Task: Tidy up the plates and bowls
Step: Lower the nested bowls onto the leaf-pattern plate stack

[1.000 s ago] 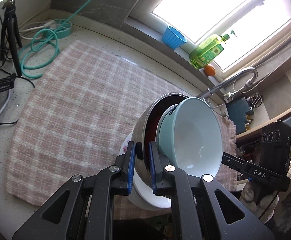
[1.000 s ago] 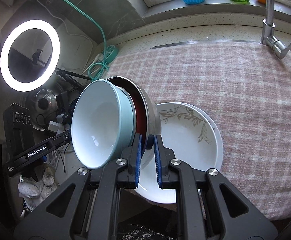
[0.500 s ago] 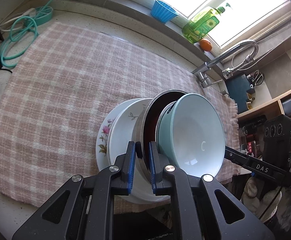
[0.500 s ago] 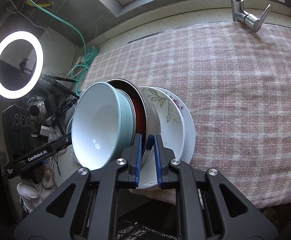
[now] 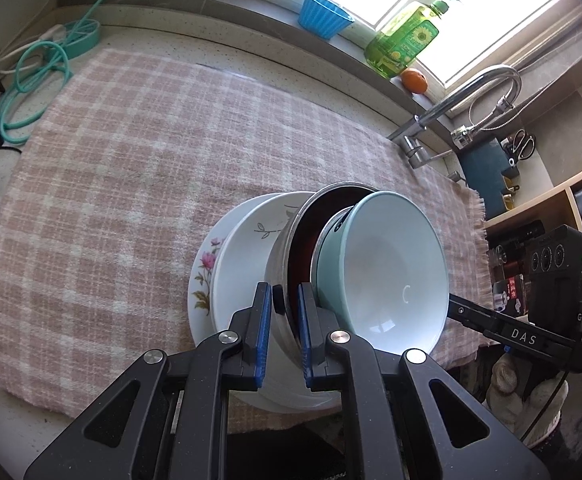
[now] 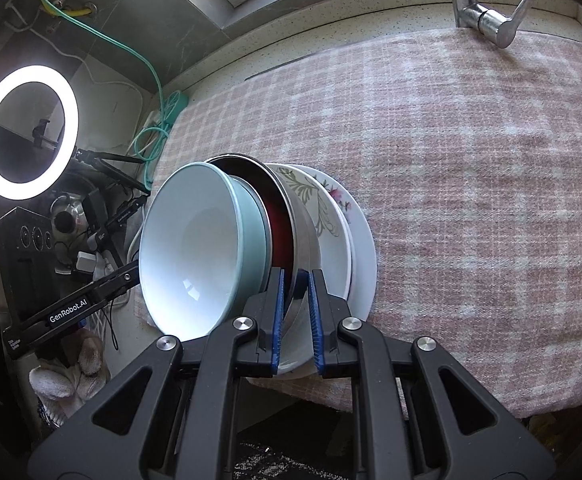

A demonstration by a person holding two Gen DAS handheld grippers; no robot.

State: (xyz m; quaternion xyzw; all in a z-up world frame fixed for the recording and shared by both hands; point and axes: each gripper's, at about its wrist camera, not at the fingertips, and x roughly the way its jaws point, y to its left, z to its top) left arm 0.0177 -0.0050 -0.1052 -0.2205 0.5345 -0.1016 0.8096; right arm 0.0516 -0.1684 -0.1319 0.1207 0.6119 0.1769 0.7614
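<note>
1. Left wrist view: the left gripper [image 5: 284, 328] is being held clenched on the rim of the steel bowl [image 5: 281, 264], its blue pads pressed on either side of the wall. A mint bowl [image 5: 387, 272] is being carried nested inside the steel bowl, both tilted on edge. Beneath them, a white plate [image 5: 239, 252] is being borne on a floral plate [image 5: 203, 272], near the front edge of the checked cloth [image 5: 131, 152].

2. Right wrist view: the right gripper [image 6: 295, 316] is being kept clamped on the opposite rim of the steel bowl [image 6: 305, 240]. The mint bowl [image 6: 195, 256] is being seen nested inside it. The floral plate [image 6: 361, 240] is lying at the cloth's [image 6: 471, 160] front-left corner.
</note>
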